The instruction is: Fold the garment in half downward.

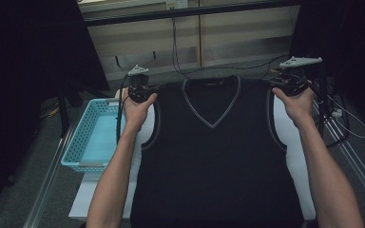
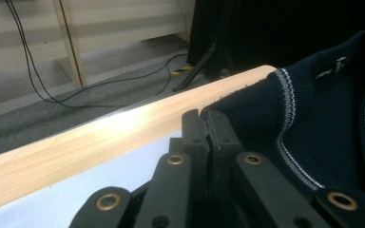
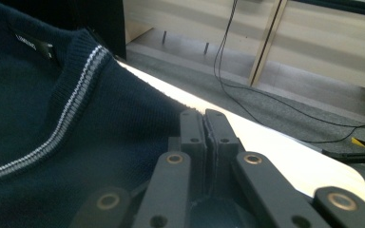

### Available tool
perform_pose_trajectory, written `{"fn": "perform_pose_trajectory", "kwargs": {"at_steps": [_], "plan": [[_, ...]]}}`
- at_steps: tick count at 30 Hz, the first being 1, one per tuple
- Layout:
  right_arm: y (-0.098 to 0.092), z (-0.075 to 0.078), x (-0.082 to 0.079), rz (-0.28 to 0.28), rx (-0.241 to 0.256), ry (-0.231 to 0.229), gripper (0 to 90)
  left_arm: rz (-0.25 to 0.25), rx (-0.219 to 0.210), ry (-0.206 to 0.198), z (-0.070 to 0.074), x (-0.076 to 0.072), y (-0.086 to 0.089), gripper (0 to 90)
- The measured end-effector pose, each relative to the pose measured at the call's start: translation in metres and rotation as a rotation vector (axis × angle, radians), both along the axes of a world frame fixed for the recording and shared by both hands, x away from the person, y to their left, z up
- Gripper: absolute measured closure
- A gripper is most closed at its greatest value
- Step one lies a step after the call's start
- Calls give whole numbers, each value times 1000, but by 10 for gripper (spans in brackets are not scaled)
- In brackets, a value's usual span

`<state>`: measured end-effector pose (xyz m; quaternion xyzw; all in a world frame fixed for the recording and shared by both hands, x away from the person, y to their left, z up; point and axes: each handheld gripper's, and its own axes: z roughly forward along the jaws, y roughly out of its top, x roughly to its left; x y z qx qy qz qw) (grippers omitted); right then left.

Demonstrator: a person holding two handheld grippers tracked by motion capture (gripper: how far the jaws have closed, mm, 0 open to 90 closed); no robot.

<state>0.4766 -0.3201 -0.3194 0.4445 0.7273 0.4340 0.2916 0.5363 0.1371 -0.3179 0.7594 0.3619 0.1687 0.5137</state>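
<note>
Basket: one light blue plastic basket [image 1: 91, 137] at the table's left edge; nothing visible inside.
Left gripper [image 1: 138, 87]: jaws pressed together, pinching the vest's left shoulder edge.
Vest: one dark navy V-neck vest [image 1: 214, 156], laid flat, front up, collar at the far edge.
Right gripper [image 1: 290, 83]: jaws pressed together, pinching the vest's right shoulder.
Table: white top [image 1: 297, 166], pale wooden far edge [image 2: 76, 142].
Room: grey carpet, black cables [image 1: 176, 47], light wooden panels behind.

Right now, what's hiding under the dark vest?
Under the vest is the white table, peeking out at both sides and through the armholes. The grippers, left and right, pinch its shoulders. Whatever else lies beneath the cloth is covered.
</note>
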Motion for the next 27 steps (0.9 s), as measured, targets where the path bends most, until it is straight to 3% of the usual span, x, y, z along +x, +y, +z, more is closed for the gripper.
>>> {"fn": "perform_pose_trajectory", "kwargs": {"at_steps": [3, 14, 23, 27], "plan": [[-1, 6, 2, -3, 4, -12, 877, 11, -34, -3, 5, 2, 1, 878], [2, 35, 9, -23, -6, -61, 877, 28, -27, -46, 27, 5, 2, 878], [-1, 61, 12, -40, -16, -100, 877, 23, -50, -92, 56, 6, -1, 878], [-2, 76, 12, -50, -20, -120, 877, 32, -69, -103, 61, 7, -2, 878]]}}
